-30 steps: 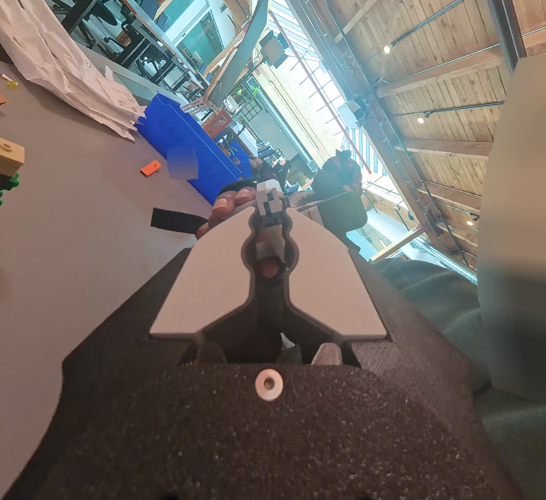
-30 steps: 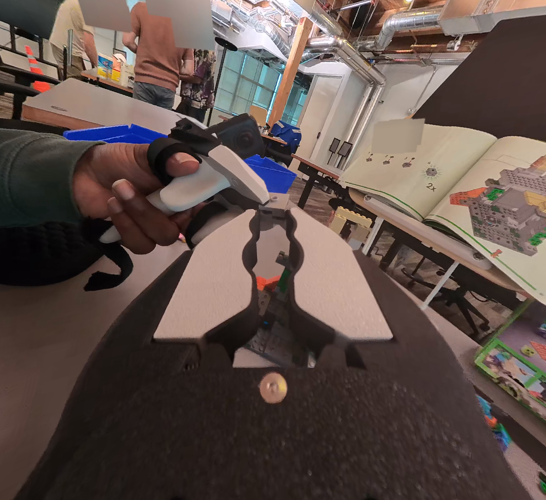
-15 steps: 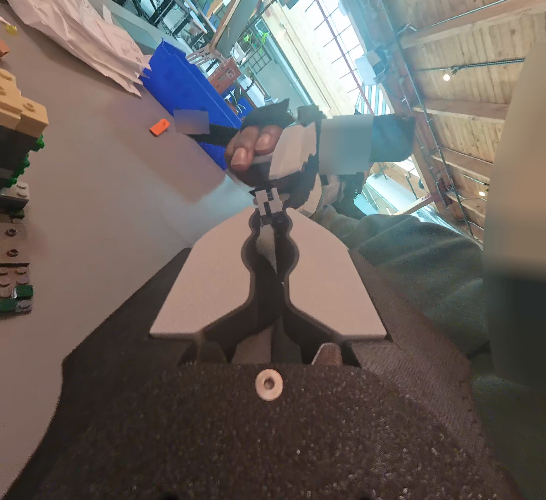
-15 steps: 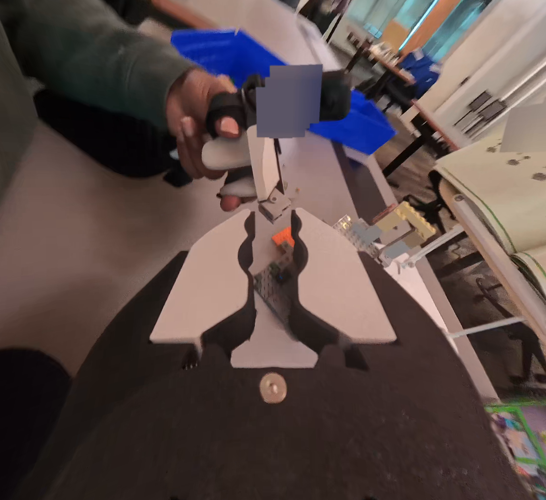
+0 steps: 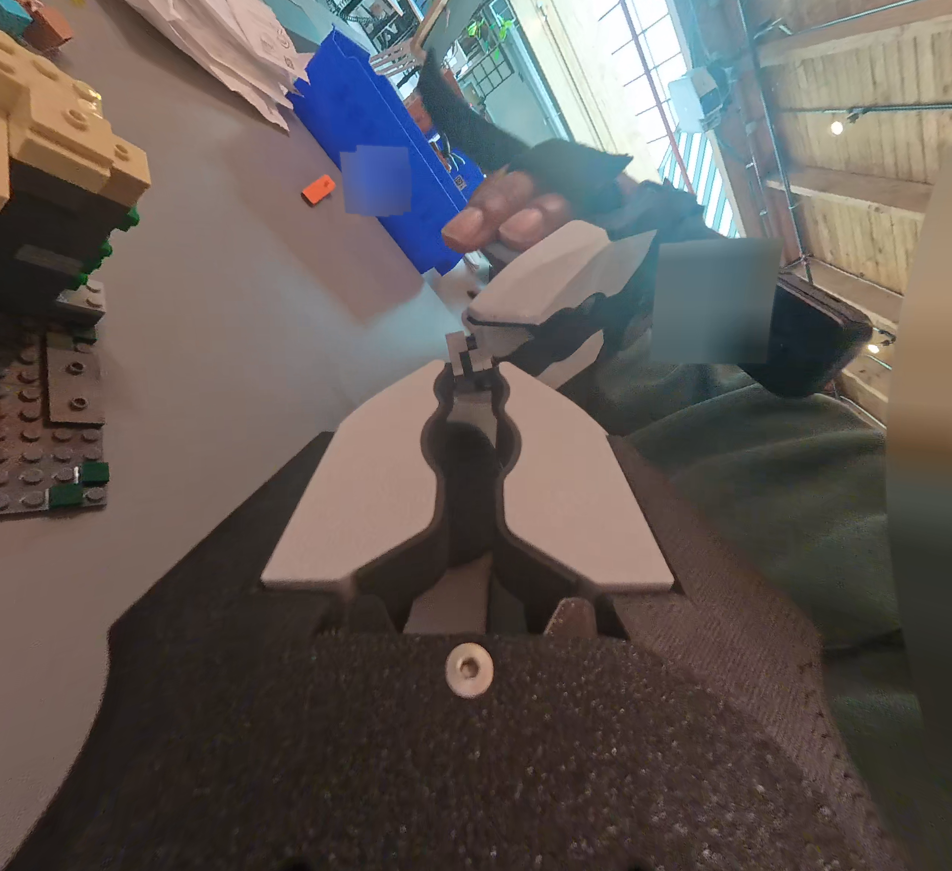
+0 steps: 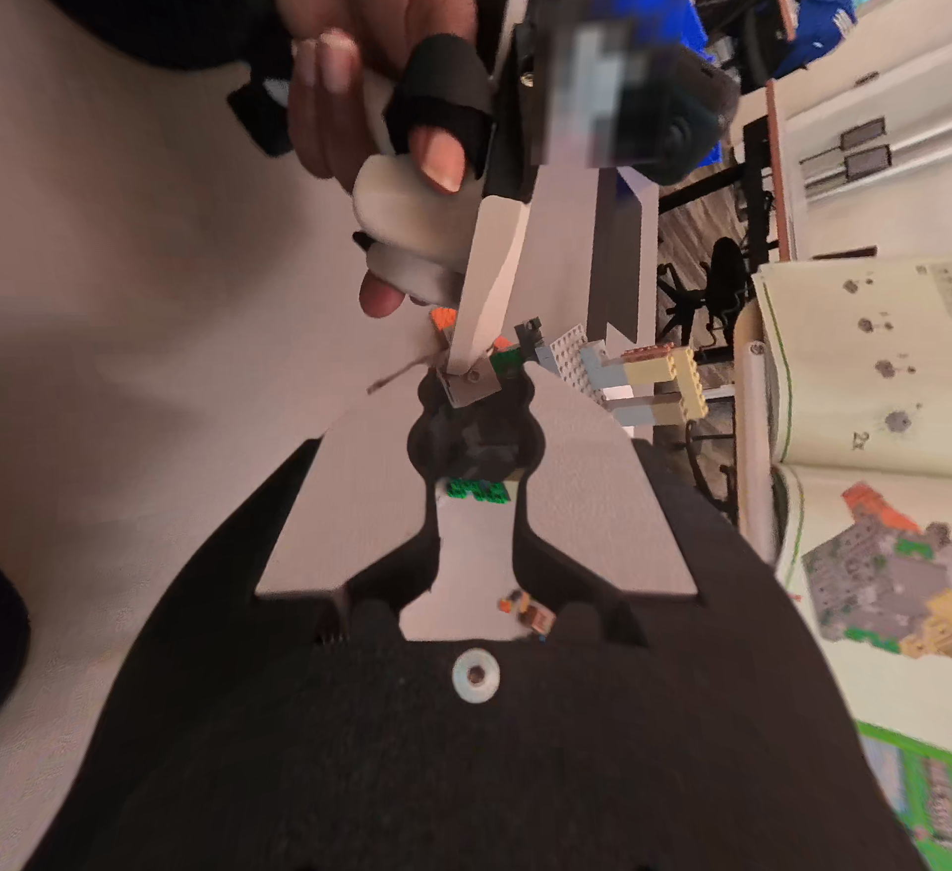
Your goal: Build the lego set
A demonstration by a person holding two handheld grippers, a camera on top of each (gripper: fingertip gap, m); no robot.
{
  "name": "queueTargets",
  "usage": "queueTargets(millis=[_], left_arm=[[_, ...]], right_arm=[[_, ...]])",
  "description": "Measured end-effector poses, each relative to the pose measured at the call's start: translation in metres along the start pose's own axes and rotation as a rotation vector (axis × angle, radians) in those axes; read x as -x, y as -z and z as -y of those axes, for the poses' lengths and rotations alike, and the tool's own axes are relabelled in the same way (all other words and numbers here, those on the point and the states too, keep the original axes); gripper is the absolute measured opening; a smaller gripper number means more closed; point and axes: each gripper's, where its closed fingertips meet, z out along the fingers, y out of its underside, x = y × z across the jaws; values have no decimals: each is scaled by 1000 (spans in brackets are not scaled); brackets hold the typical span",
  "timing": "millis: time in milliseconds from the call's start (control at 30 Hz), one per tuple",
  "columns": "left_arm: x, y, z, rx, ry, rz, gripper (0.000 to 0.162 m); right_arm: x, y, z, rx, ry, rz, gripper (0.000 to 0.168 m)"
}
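My left gripper (image 5: 471, 372) is shut on a small grey lego piece (image 5: 466, 354) with a black and white pattern, held at its fingertips above the table. The right wrist view shows the same piece (image 6: 474, 388) as a grey square tile pinched at the tip of the left gripper's white fingers (image 6: 489, 279). My right gripper (image 6: 476, 380) is open. Its tips stand on either side of the piece with a gap to each pad. In the left wrist view the right gripper's fingers (image 5: 536, 285) sit right by the piece.
A partly built lego model with a tan top (image 5: 56, 135) stands on a grey baseplate (image 5: 46, 439) at the left. Tan and light blue bricks (image 6: 654, 382) and an open instruction book (image 6: 845, 382) lie to the right. A blue bin (image 5: 371, 125), papers (image 5: 206, 7) and an orange piece (image 5: 318, 188) are behind. My two grippers' fingertips are within a few centimetres of each other.
My right gripper's jaws have opened wider around the grey piece while both grippers tilted and swung. My left gripper has kept its hold on the piece.
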Motion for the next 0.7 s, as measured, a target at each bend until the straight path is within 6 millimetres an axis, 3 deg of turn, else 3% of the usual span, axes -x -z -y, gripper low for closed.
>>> queueTargets(millis=[233,467,600,700], left_arm=[[6,1,3,5,-11,37,13],[11,7,12,-40,-8,26,14],[23,20,23,-76,-107,113,18],[32,29,29,-95,-153,167,18]], right_arm=[[1,-4,-5,97,217,132,18],[-7,-11,-8,69,150,166,17],[-39,-16,-29,69,57,185,17],[-75,-32,-54,89,34,166,18]])
